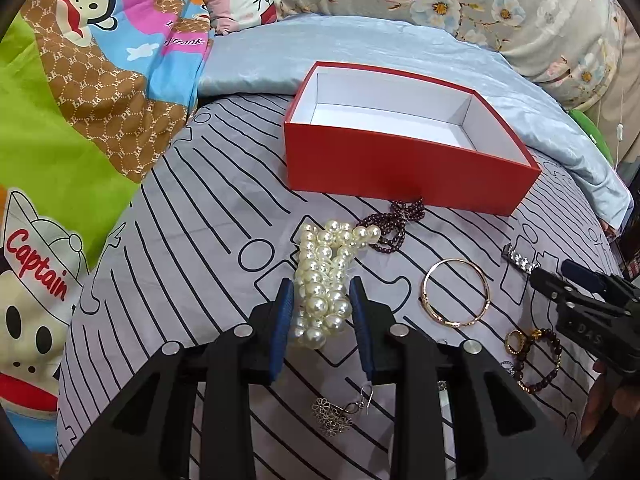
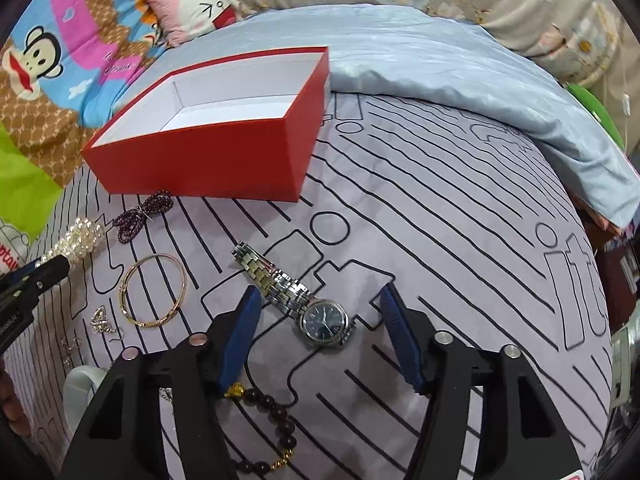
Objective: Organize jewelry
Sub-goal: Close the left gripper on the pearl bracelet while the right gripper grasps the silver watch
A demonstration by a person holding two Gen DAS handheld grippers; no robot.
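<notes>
A cluster of white pearls (image 1: pixel 320 276) lies on the striped sheet, and my left gripper (image 1: pixel 320 282) is shut on it, both blue pads pressing its sides. In the right wrist view the left gripper's tip shows against the pearls (image 2: pixel 82 236). A silver watch (image 2: pixel 324 316) with a dark blue dial lies between the fingers of my right gripper (image 2: pixel 319 291), which stands open with its pads clear of the watch. The empty red box (image 1: pixel 400 168) with a white inside sits behind the jewelry.
A dark purple bead strand (image 1: pixel 394 220) rests by the box front. A gold bangle (image 1: pixel 456 292), a brown bead bracelet (image 1: pixel 540 360), a gold ring (image 1: pixel 516 340) and a silver flower earring (image 1: pixel 332 416) lie nearby. A blue blanket (image 1: pixel 400 56) and pillows ring the far side.
</notes>
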